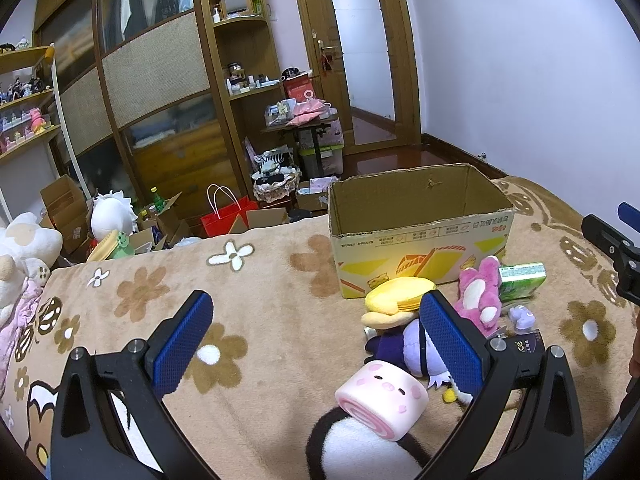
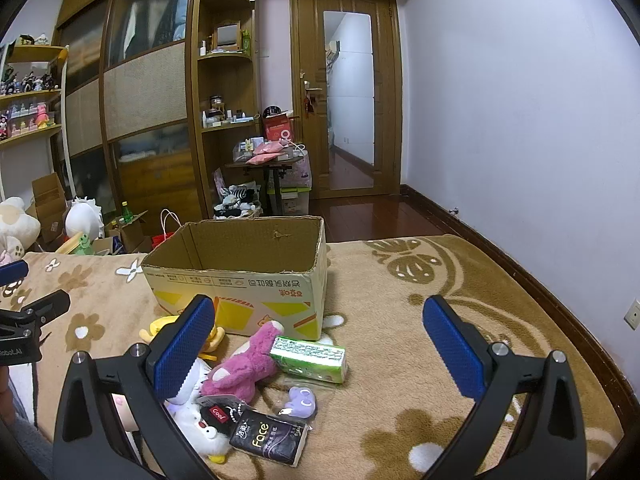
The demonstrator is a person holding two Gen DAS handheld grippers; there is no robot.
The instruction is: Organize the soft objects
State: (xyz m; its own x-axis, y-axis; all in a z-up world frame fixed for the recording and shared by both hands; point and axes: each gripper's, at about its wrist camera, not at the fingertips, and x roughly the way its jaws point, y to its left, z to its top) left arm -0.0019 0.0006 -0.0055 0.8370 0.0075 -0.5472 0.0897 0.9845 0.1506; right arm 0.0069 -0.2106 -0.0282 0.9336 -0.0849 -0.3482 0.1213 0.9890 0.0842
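Plush toys lie heaped on the tan flower-patterned blanket (image 1: 260, 280), just in front of the open brown cardboard box (image 1: 420, 216) that sits in the upper middle of both views and looks empty as far as its inside shows. The left tongs (image 1: 316, 334) are spread wide and hold nothing. Low and right of centre between their fingers lies the pink swirl-ended roll-cake plush (image 1: 382, 398), its long axis slanting from lower left to upper right, resting on a white-and-black plush (image 1: 356, 450). Beyond it sit a purple-and-white plush doll (image 1: 404, 346), a yellow pancake-shaped plush (image 1: 400, 292) and a magenta furry bear (image 1: 478, 292).

The right tongs (image 2: 318, 336) are equally wide and empty, hovering over the bear, a green tissue pack (image 2: 308, 356) and a black tissue pack (image 2: 272, 436). The left looks nearer the roll, so it probably grasps first, needing a shift rightward.
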